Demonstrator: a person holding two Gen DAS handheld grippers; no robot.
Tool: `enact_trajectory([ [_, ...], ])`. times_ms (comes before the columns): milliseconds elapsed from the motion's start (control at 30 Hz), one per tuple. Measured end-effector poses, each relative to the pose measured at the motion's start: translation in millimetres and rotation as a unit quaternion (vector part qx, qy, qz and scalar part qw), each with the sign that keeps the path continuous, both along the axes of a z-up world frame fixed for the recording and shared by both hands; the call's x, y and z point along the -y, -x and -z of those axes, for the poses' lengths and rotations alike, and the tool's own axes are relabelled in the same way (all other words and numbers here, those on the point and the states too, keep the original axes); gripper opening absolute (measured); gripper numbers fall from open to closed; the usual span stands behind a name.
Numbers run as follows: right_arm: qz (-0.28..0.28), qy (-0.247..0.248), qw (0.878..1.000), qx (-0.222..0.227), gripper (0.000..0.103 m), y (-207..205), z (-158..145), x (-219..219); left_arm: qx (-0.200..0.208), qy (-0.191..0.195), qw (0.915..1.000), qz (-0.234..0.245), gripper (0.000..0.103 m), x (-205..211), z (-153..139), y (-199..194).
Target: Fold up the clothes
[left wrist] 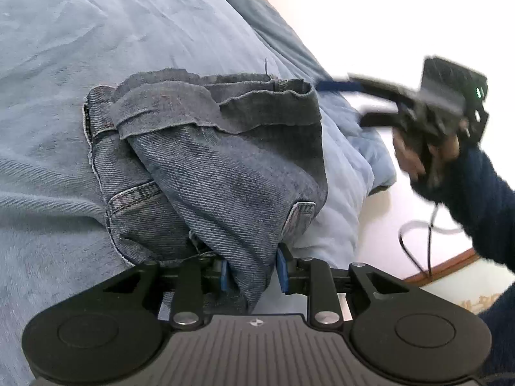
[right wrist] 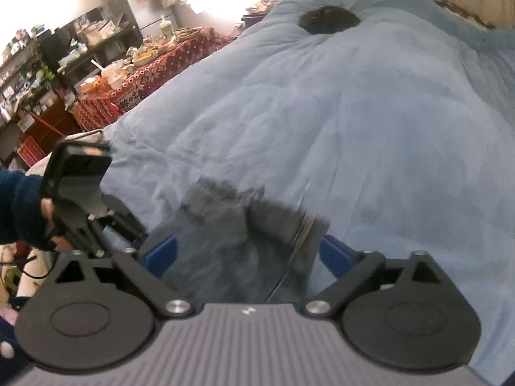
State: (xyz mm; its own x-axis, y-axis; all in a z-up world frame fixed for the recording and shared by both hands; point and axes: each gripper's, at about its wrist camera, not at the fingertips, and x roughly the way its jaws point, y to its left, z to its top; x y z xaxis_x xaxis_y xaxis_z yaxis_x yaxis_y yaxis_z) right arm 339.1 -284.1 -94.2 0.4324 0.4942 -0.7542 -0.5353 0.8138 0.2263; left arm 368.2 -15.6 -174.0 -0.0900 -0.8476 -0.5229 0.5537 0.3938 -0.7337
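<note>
While the jeans (left wrist: 206, 160) lie bunched on the pale blue blanket (left wrist: 80, 64) that covers the bed, the left gripper (left wrist: 254, 270) has a fold of the denim pinched between its blue pads (left wrist: 282, 271), the jaws drawn narrow around the cloth and the rest of the garment heaped just ahead of them, a raw-edged hem turned over on top. Off to the right, past the blanket's edge, the right gripper (left wrist: 341, 101) shows only as a blur, held in a hand (left wrist: 418, 157) with a dark blue sleeve (left wrist: 482, 193), a cable trailing below it. From its own camera the right gripper (right wrist: 248, 251) stands spread wide — the denim (right wrist: 231, 257) lies between the blue pads (right wrist: 161, 251), but neither presses on it. At the far left of that view sits the left gripper's body, in a fuzzy dark sleeve (right wrist: 16, 206), with a cluttered table under a red patterned cloth (right wrist: 154, 67) behind.
</note>
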Motion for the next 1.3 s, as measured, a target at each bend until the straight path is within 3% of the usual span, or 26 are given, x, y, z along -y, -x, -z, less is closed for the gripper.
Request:
enact_trajectory([
  [133, 0.027, 0.035, 0.999, 0.012, 0.096, 8.4, 29.3, -8.0, 0.000, -0.004, 0.9999, -0.015, 0.026, -6.0, -0.8, 11.4],
  [233, 0.066, 0.009, 0.998, 0.000, 0.073, -8.4, 49.0, -1.1, 0.013, -0.009, 0.9996, -0.023, 0.026, -7.0, -4.1, 19.8],
  [300, 0.091, -0.017, 0.996, -0.019, 0.036, -23.5, 61.3, 4.0, 0.021, -0.012, 0.9993, -0.028, 0.026, -9.2, -3.3, 20.8],
  [333, 0.097, -0.031, 0.994, -0.033, 0.028, -31.2, 68.3, 5.0, 0.022, -0.013, 0.9992, -0.031, 0.027, -11.0, -3.7, 21.7],
  [433, 0.102, -0.025, 0.993, -0.046, 0.025, -39.7, 87.6, 1.4, 0.024, -0.016, 0.9990, -0.035, 0.029, -11.5, -3.3, 24.1],
  [567, 0.139, -0.089, 0.984, -0.069, 0.028, -39.6, 98.7, 15.3, 0.027, -0.021, 0.9984, -0.046, 0.028, -9.5, -13.8, 28.9],
  [633, 0.150, -0.113, 0.980, -0.061, 0.036, -31.0, 94.5, 21.2, 0.031, -0.018, 0.9976, -0.060, 0.043, -5.8, -19.0, 33.8],
  [767, 0.153, -0.123, 0.979, -0.056, 0.039, -20.2, 94.8, 24.8, 0.034, -0.022, 0.9949, -0.093, 0.048, -7.0, -21.6, 24.8],
  [967, 0.170, -0.156, 0.971, -0.059, 0.038, -10.9, 99.8, 32.6, -0.014, 0.010, 0.9873, -0.158, 0.054, -6.1, -9.6, -9.3],
  [1000, 0.170, -0.156, 0.971, -0.056, 0.032, -9.6, 99.7, 33.3, -0.025, 0.013, 0.9856, -0.167, 0.054, -4.8, -6.1, -15.5],
  [1067, 0.172, -0.147, 0.973, -0.047, 0.020, -6.9, 98.5, 28.9, -0.061, 0.008, 0.9815, -0.182, 0.043, 6.0, 3.8, -29.9],
  [1100, 0.173, -0.142, 0.974, -0.042, 0.013, -5.3, 96.4, 26.6, -0.058, -0.001, 0.9806, -0.187, 0.020, 10.5, 3.9, -30.9],
  [1133, 0.175, -0.138, 0.974, -0.038, 0.009, -3.8, 94.4, 24.2, -0.053, -0.011, 0.9799, -0.192, 0.014, 14.3, 3.0, -31.0],
  [1167, 0.170, -0.139, 0.975, -0.027, 0.004, 0.8, 86.2, 22.6, -0.031, -0.009, 0.9808, -0.193, 0.012, 15.7, -7.4, -26.5],
  [1233, 0.158, -0.143, 0.977, -0.005, 0.004, 10.5, 68.4, 19.6, 0.018, 0.001, 0.9813, -0.192, 0.008, 17.8, -31.4, -16.0],
  [1300, 0.142, -0.149, 0.978, 0.011, 0.003, 17.3, 52.0, 17.1, 0.039, 0.011, 0.9789, -0.200, 0.008, 14.0, -47.2, -11.2],
])
